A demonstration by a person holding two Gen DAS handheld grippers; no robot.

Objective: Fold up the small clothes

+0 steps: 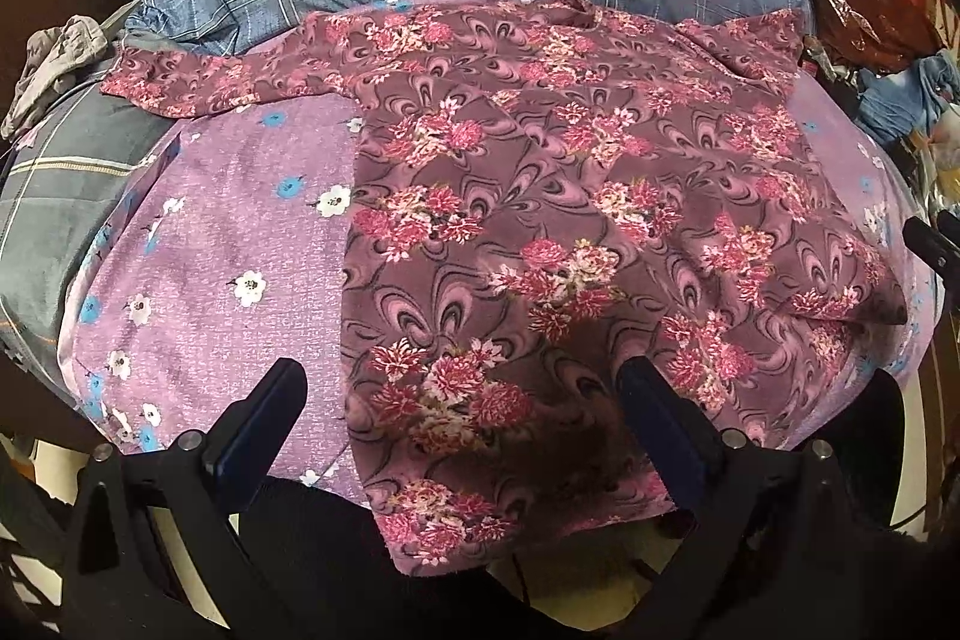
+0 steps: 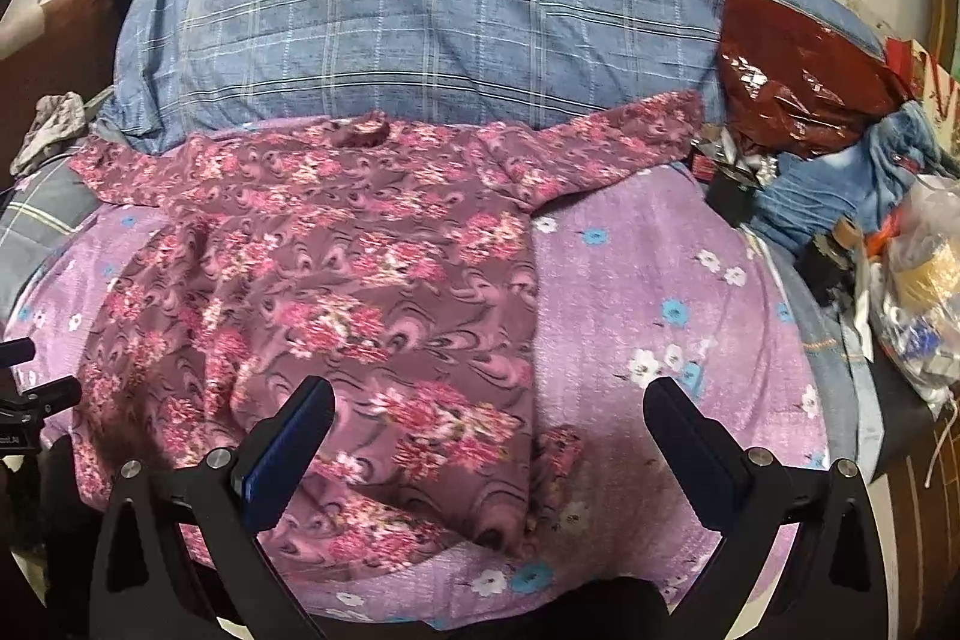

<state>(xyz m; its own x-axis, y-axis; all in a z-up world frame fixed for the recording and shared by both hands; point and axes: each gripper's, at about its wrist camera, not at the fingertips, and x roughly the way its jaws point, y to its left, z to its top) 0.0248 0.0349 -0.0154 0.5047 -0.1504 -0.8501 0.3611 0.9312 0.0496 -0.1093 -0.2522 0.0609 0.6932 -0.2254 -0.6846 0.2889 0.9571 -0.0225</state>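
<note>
A maroon floral shirt (image 1: 540, 196) lies spread flat across the middle of both views on a lilac flowered sheet (image 1: 240, 232) that covers the bed. In the left wrist view one sleeve (image 1: 180, 85) stretches toward the left of the frame and the shirt's hem hangs over the near edge of the sheet at bottom centre. In the right wrist view the other sleeve (image 2: 606, 142) angles toward the upper right, ending against a blue plaid quilt (image 2: 420, 22) bunched across the top of the frame. The left hand-held gripper (image 1: 462, 388) hovers at the bottom of its view with both fingers spread wide, holding nothing, its span straddling the shirt's left side edge. The right hand-held gripper (image 2: 489, 412) is likewise wide open and empty at the bottom of its view, straddling the shirt's right side edge, one finger over the fabric and the other over bare sheet. A crumpled grey cloth (image 1: 57, 58) sits at the left edge, and a shiny red bag (image 2: 792, 82) with other clutter is piled at the upper right.
</note>
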